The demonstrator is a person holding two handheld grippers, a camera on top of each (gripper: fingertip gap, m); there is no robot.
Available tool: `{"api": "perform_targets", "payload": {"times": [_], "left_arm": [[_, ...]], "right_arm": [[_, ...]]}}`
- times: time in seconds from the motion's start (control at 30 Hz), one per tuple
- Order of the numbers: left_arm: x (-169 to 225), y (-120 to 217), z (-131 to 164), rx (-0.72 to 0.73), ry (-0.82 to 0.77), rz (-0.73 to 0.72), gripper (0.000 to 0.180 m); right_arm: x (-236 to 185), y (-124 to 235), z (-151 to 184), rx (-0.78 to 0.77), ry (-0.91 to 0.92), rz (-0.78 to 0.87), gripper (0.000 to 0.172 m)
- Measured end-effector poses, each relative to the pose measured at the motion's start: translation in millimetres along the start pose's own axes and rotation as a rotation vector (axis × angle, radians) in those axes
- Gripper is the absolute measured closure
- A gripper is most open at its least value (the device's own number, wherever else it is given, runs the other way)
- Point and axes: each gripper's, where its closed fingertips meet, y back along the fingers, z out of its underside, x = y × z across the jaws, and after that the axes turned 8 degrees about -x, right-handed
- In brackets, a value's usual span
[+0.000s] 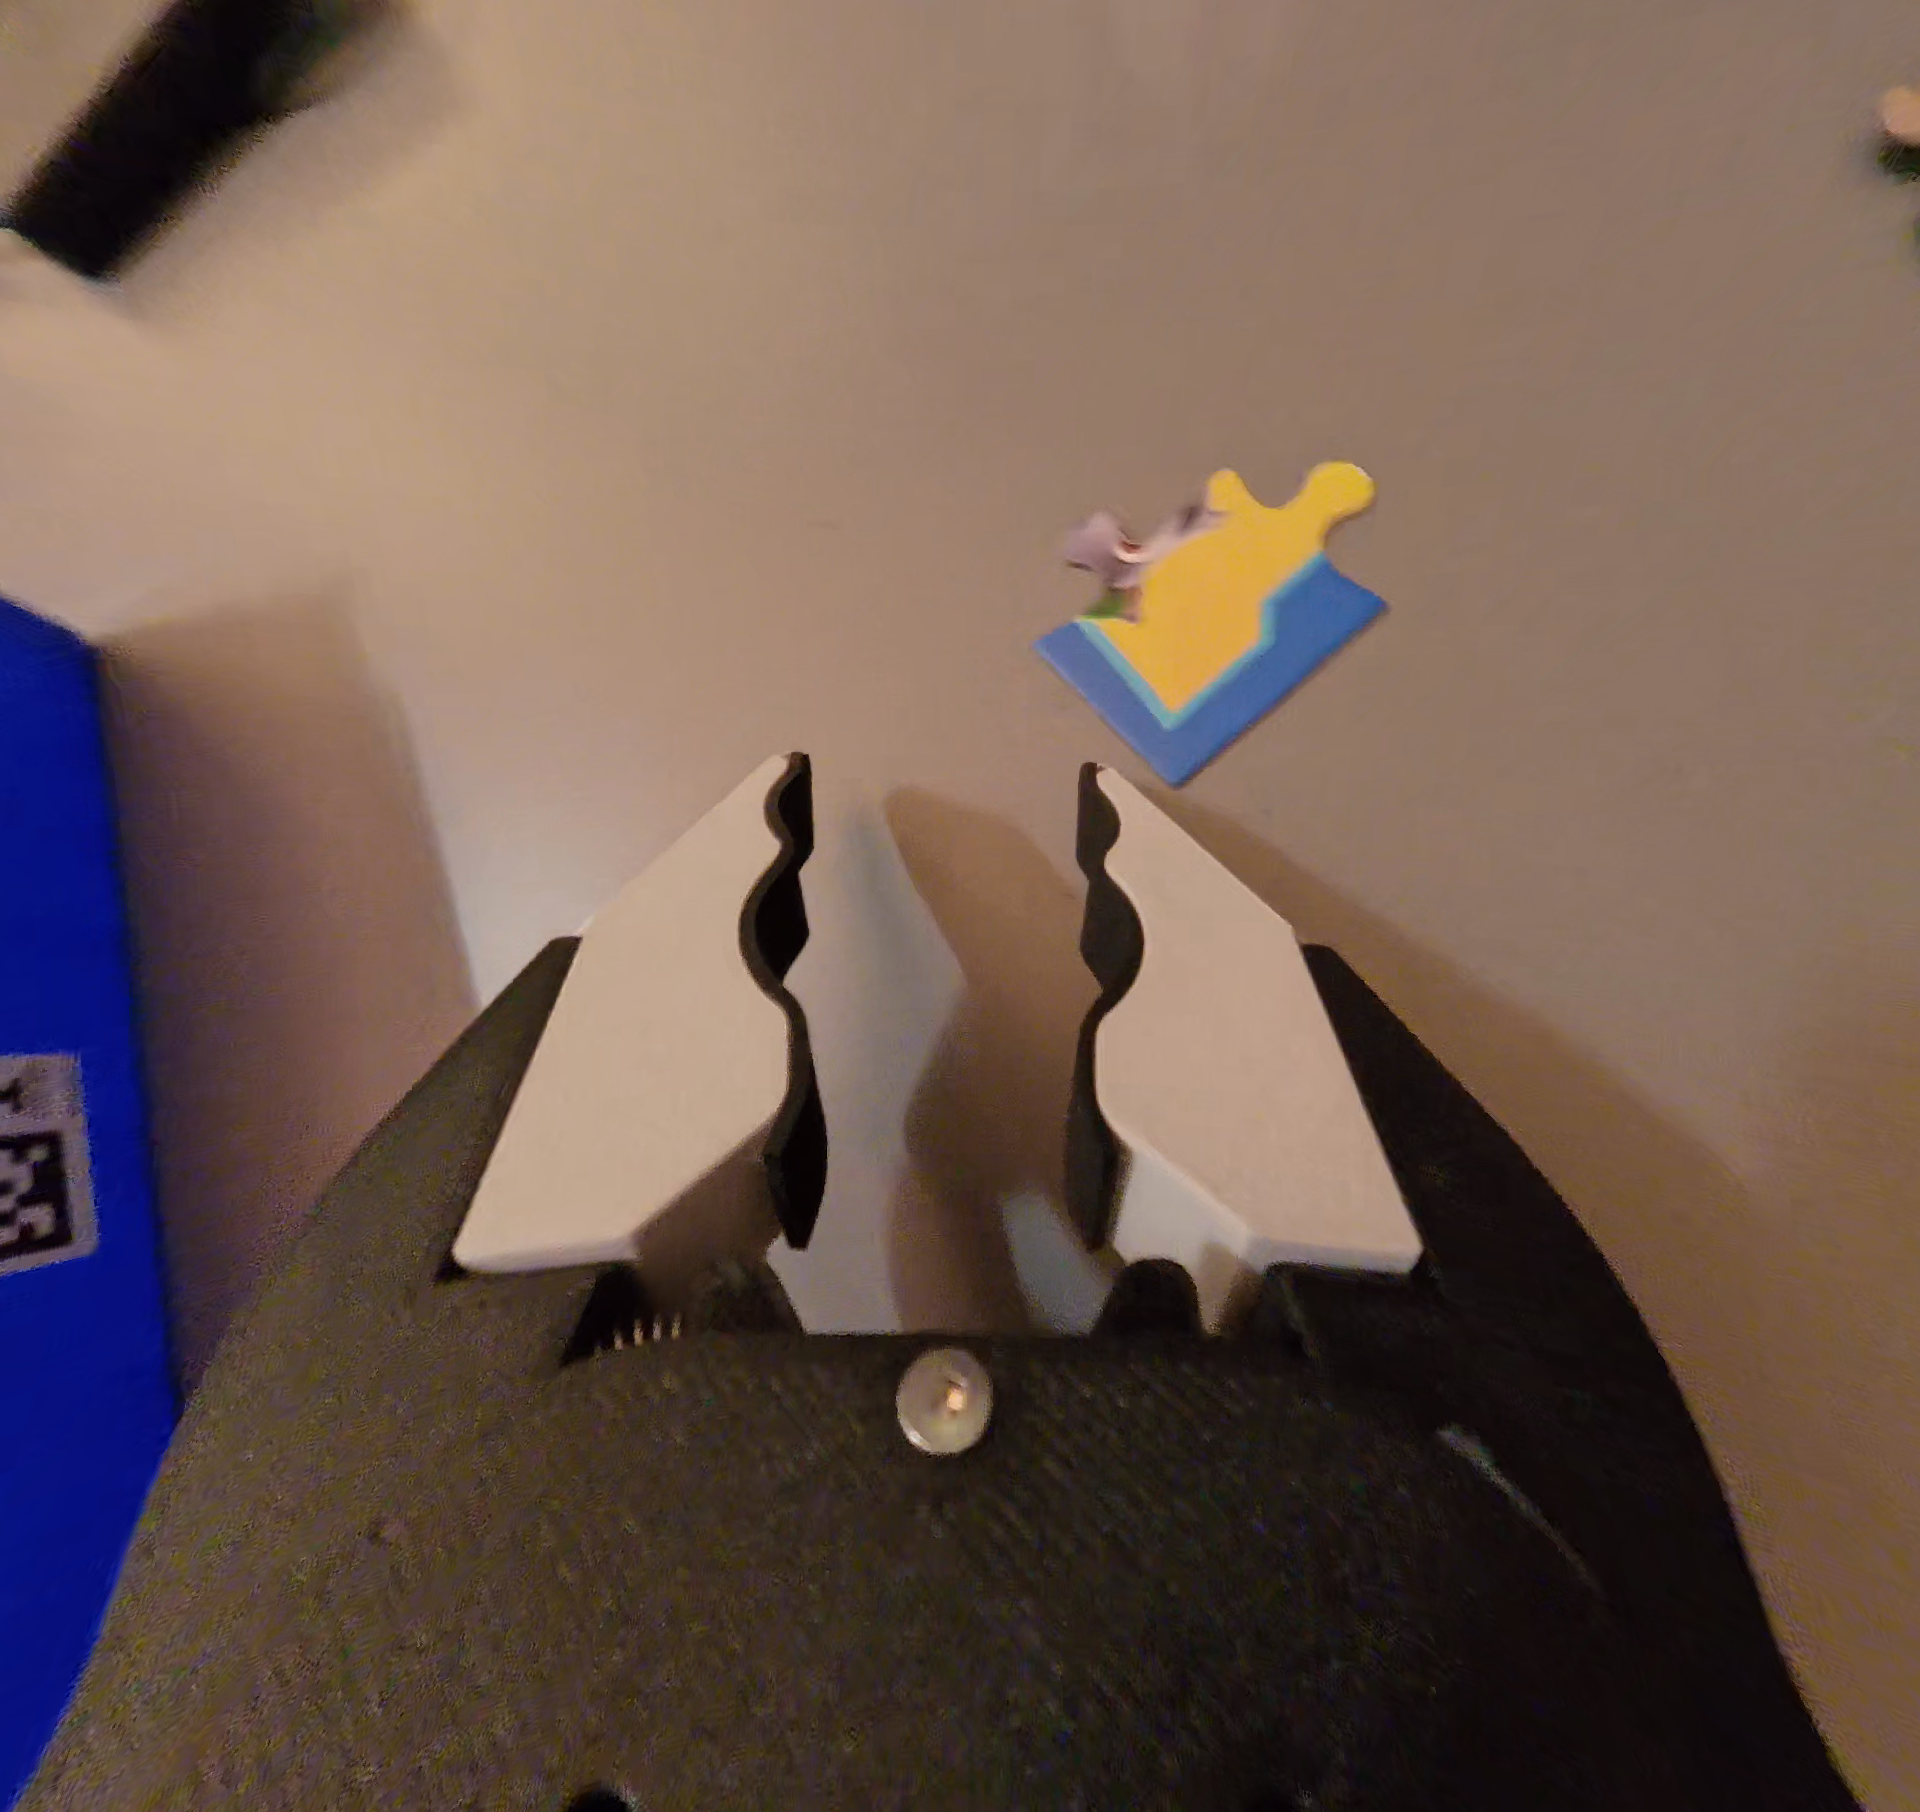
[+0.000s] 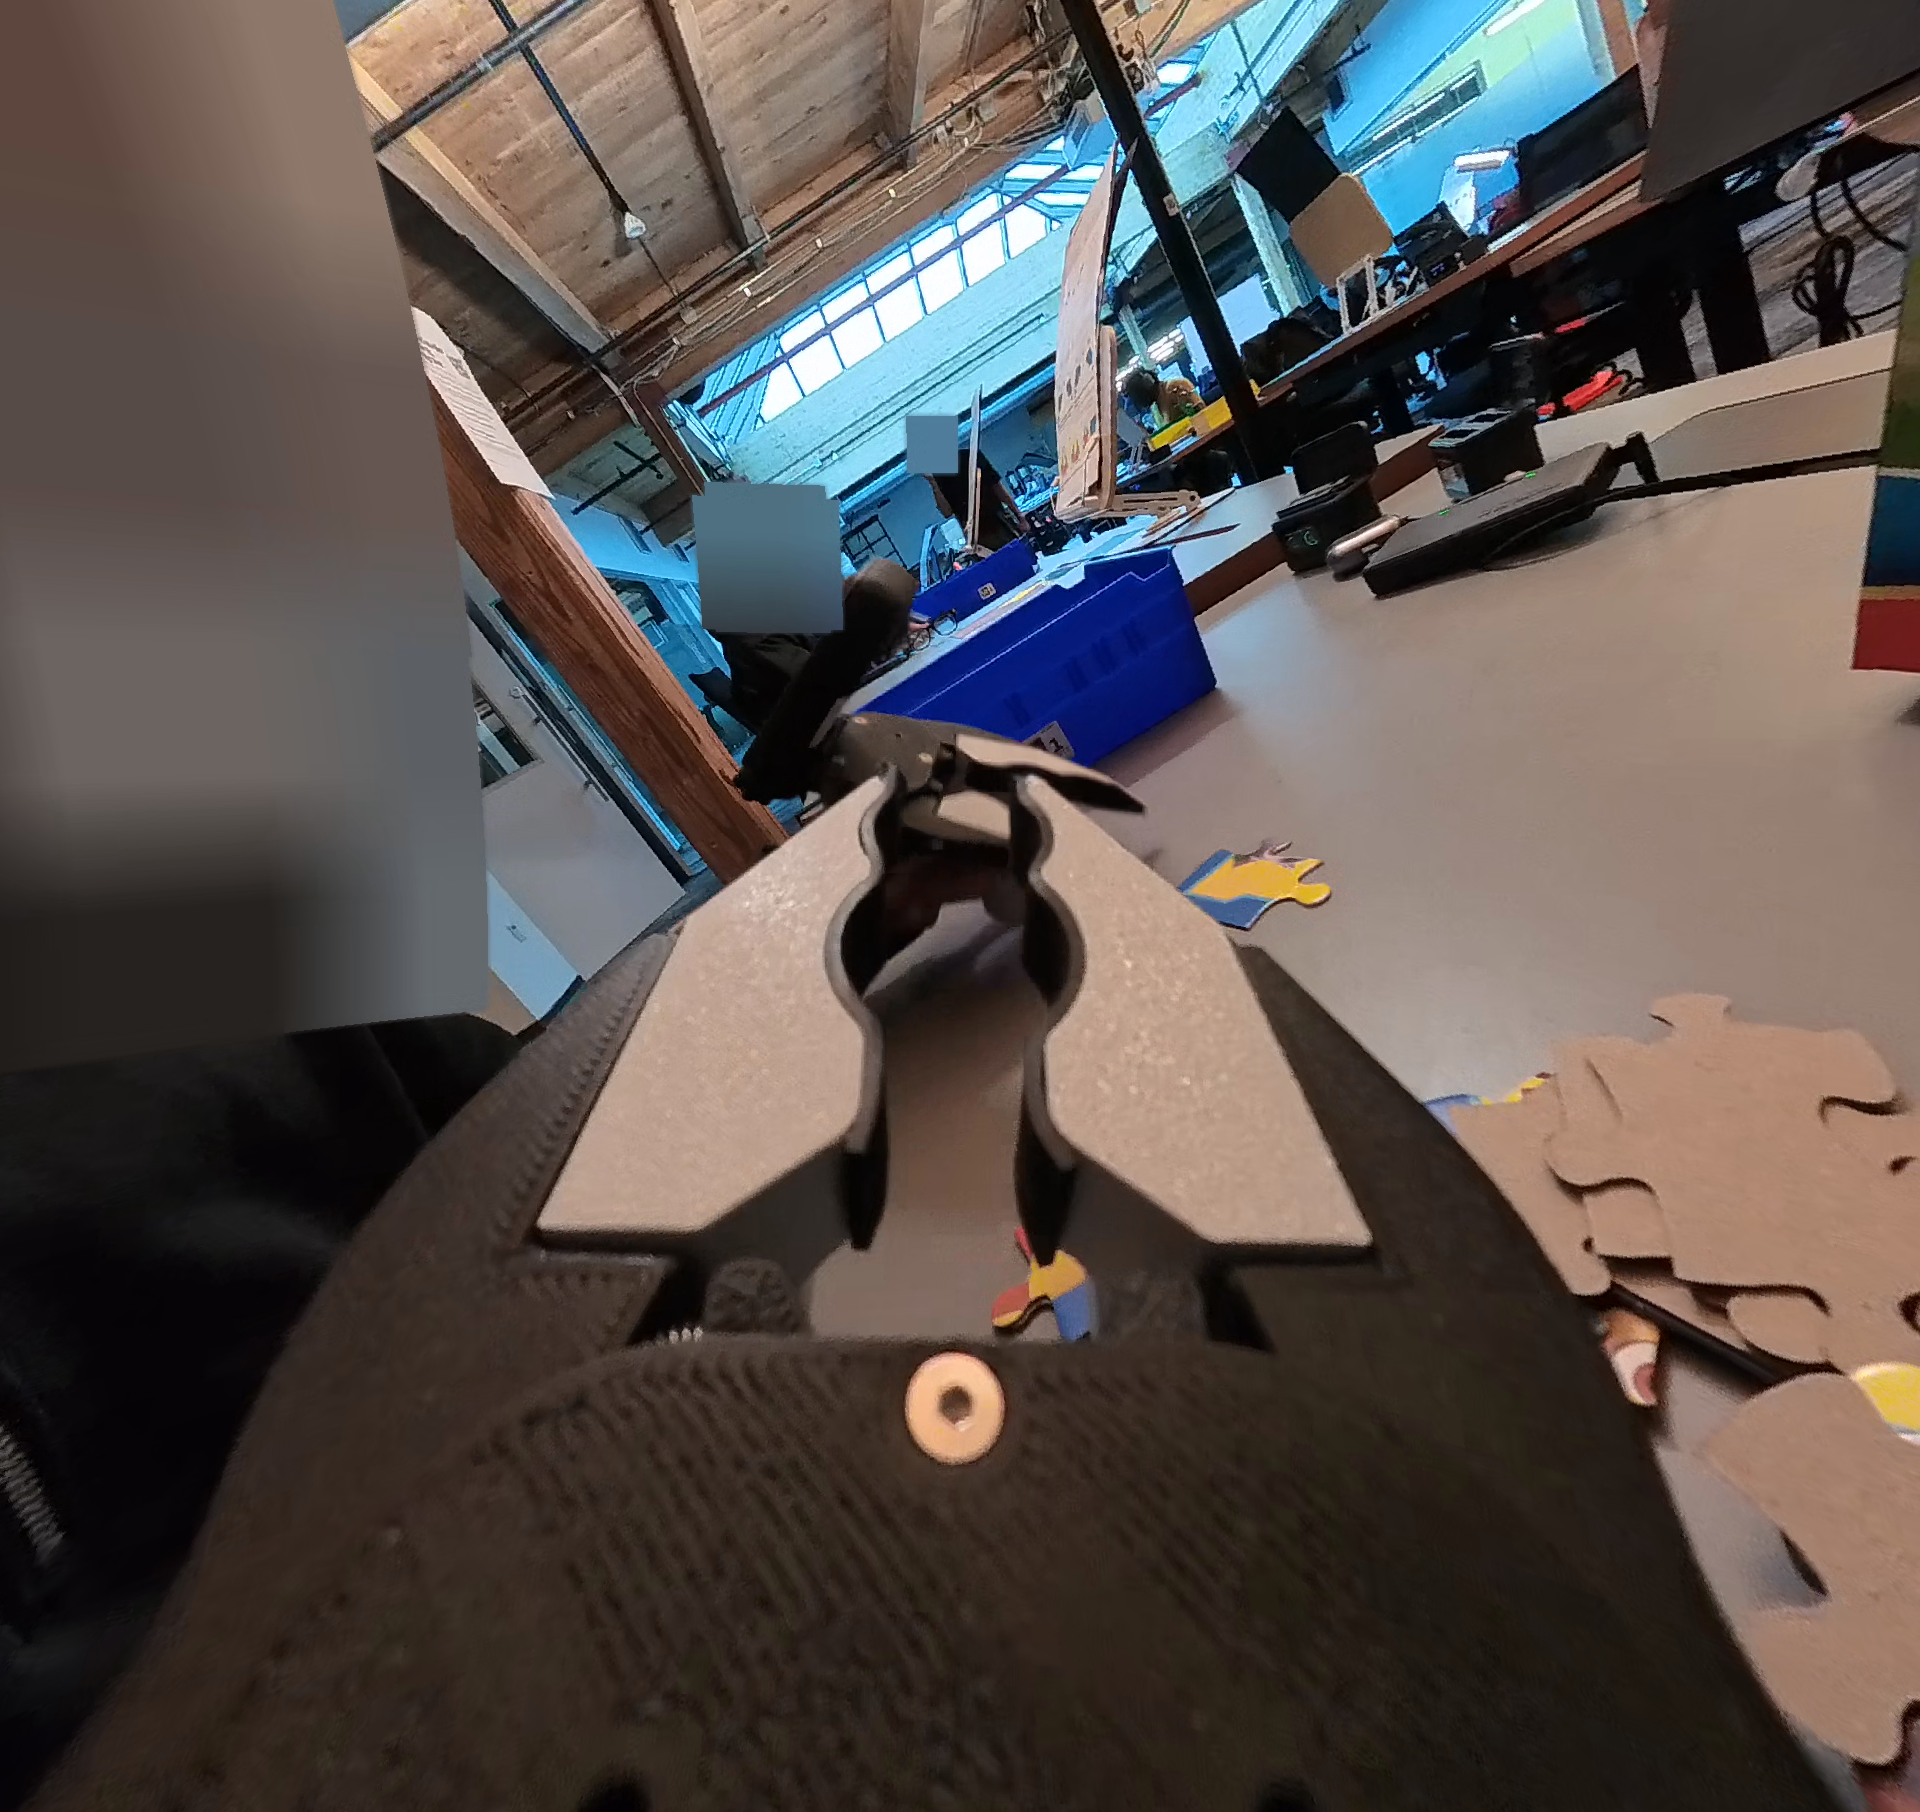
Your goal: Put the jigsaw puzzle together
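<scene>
Hovering with left gripper (image 1: 943, 770) spread, nothing between its fingers – yellow-and-blue puzzle piece (image 1: 1216, 619) flat on grey table (image 1: 831, 308) just beyond, untouched; right gripper (image 2: 951, 806) narrowly parted, gripping nothing, facedown pieces (image 2: 1714, 1160) alongside

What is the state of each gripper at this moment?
Left gripper: open, holding nothing, close to a puzzle piece on the table.
Right gripper: open with a narrow gap, holding nothing.

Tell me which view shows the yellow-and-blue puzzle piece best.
The left wrist view: the puzzle piece lies face up on the table, seen from above, just beyond the open left hand-held gripper. The right wrist view shows it small, far off and at a flat angle.
</scene>
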Motion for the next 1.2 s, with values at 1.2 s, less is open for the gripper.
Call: {"api": "perform_targets", "payload": {"times": [1.2], "left_arm": [[85, -11, -23, 0.055, -0.088, 0.244, 0.133]], "right_arm": [[3, 2, 6, -0.021, 0.021, 0.045, 0.154]]}}
